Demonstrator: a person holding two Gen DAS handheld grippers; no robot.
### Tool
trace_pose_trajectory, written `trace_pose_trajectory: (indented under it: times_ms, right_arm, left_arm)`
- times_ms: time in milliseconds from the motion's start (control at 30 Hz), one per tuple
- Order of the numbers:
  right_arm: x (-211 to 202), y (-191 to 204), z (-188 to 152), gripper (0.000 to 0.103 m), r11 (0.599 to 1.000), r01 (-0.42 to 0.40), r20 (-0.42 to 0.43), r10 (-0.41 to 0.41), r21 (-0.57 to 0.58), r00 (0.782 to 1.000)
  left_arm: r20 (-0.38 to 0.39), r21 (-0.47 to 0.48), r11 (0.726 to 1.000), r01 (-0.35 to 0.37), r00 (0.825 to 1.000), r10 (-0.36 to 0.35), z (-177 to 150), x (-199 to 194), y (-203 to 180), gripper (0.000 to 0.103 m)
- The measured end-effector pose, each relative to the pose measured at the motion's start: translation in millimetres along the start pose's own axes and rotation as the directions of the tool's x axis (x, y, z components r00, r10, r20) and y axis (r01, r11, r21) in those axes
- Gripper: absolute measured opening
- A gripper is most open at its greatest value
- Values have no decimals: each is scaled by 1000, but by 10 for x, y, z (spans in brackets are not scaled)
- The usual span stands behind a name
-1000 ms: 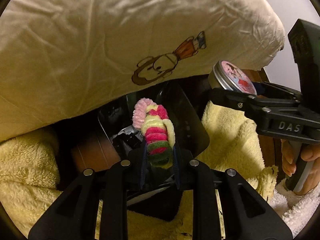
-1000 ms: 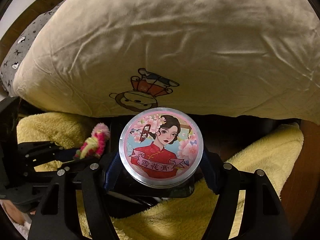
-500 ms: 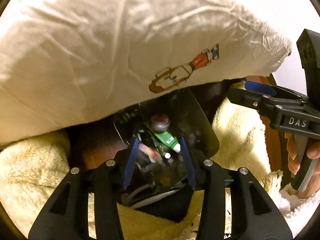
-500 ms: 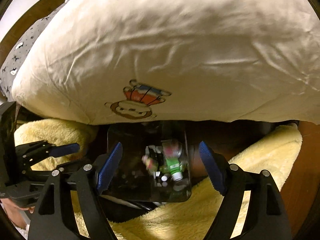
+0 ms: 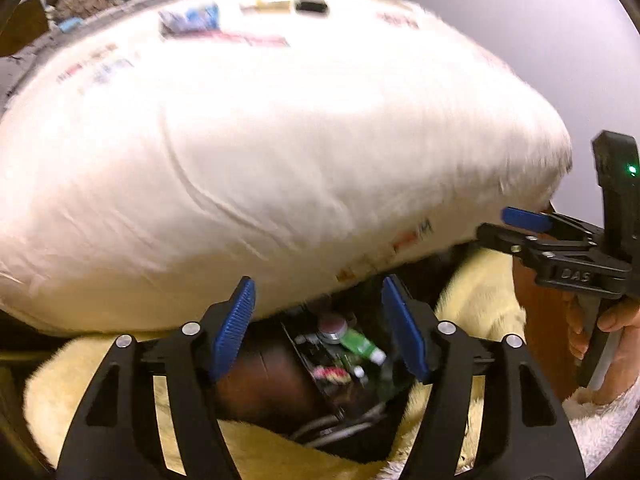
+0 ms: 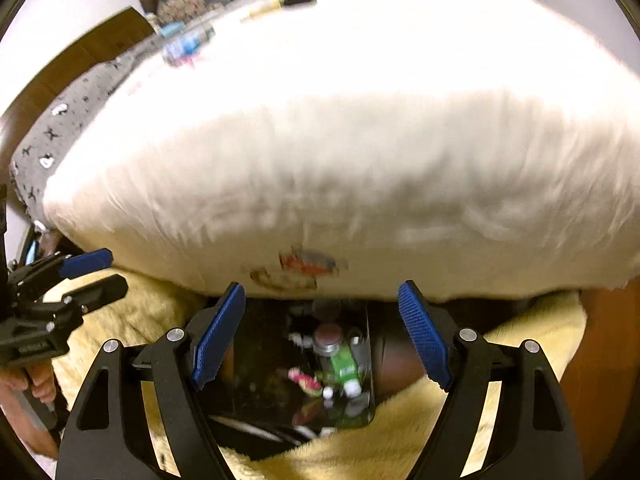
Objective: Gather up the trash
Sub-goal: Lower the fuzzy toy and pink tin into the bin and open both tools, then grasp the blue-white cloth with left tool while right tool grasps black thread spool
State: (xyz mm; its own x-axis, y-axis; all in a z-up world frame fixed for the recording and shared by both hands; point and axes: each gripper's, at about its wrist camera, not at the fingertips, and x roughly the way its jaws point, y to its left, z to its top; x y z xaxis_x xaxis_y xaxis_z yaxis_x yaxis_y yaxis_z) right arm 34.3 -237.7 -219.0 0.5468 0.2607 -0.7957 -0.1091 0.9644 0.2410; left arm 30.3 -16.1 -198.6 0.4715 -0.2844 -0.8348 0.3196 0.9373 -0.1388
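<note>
Left wrist view
Left gripper (image 5: 320,328): spread wide, blue pads apart, nothing pinched; held above the dark bin, so judged free for the next pickup.
Dark bin (image 5: 304,384): below and between the pads, half under the pillow's front edge; likely set there as the drop point for the trash.
Trash in bin: round tin (image 5: 332,326), green-labelled bottle (image 5: 362,346), pink-and-green fuzzy loop (image 5: 331,374); all lying inside the bin, blurred.
Pillow (image 5: 260,160): big, cream, overhanging the bin from behind; a few small blurred items on its far top, kind not clear.
Right gripper (image 5: 516,226): right of the bin, beside the pillow's corner, seen side-on, gripped by a bare hand (image 5: 608,340); nothing between its fingers.

Right wrist view
Right gripper (image 6: 322,336): spread wide, empty, directly above the bin (image 6: 260,360).
Trash: tin (image 6: 328,336), green bottle (image 6: 342,366) and fuzzy loop (image 6: 306,380) inside the bin.
Left gripper (image 6: 94,276): left of the bin, fingers apart, empty.

Surface and room
Yellow fleece blanket (image 6: 520,344): bunched around the bin on both sides, soft and uneven.
Brown wood (image 6: 604,360): bare right of the bin.
Grey patterned fabric (image 6: 60,128): behind the pillow, left.
Wall (image 5: 540,20): pale, behind the pillow.
</note>
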Motion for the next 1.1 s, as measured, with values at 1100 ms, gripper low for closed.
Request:
trace_pose_trajectory:
  times_ms: [1100]
  right_arm:
    - [978,397,2425,80,993,114,171,-109,-17,979]
  left_arm:
    - [191,-148,969,-198,956,225,2106,248,1436,48]
